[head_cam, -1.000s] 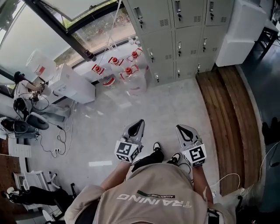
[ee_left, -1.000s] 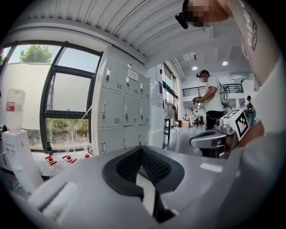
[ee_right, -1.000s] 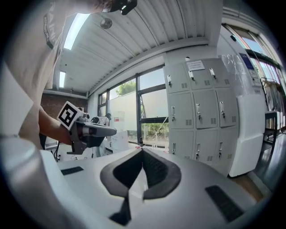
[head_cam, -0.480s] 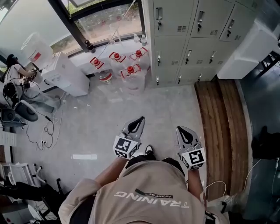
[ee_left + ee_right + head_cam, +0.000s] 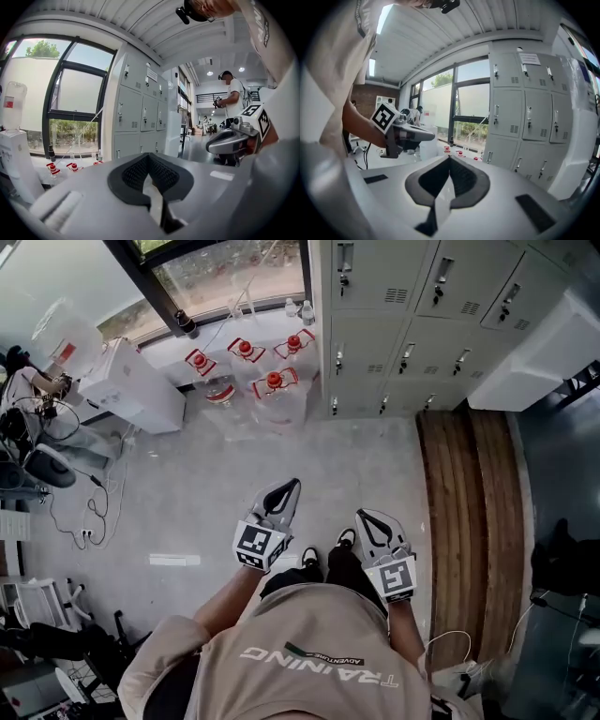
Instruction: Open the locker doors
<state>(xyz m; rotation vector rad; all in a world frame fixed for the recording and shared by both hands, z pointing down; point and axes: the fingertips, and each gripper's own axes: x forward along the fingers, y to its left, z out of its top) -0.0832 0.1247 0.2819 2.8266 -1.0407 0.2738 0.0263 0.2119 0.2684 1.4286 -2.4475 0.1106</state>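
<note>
The lockers (image 5: 412,324) were seen at the top of the head view, against the wall just beside the window (image 5: 225,277) and well apart from both grippers. They were grey metal, stacked in rows, each door fitted with an upright handle and a small vent. Every visible door was shut. Red-capped bottles (image 5: 272,390) were stood on the floor (image 5: 206,484) near their left end, and a strip of planks (image 5: 478,502) was laid along the right.

The left gripper (image 5: 289,488) and right gripper (image 5: 366,518) were held side by side in front of the body, both pointed toward the lockers and dipped slightly. In each gripper view the jaws were pressed together with nothing between them.

The upper locker rows and a paper notice near the top were shown only in the gripper views, being cut off in the head view. A standing person (image 5: 232,98) farther down the room was shown in the left gripper view alone.
</note>
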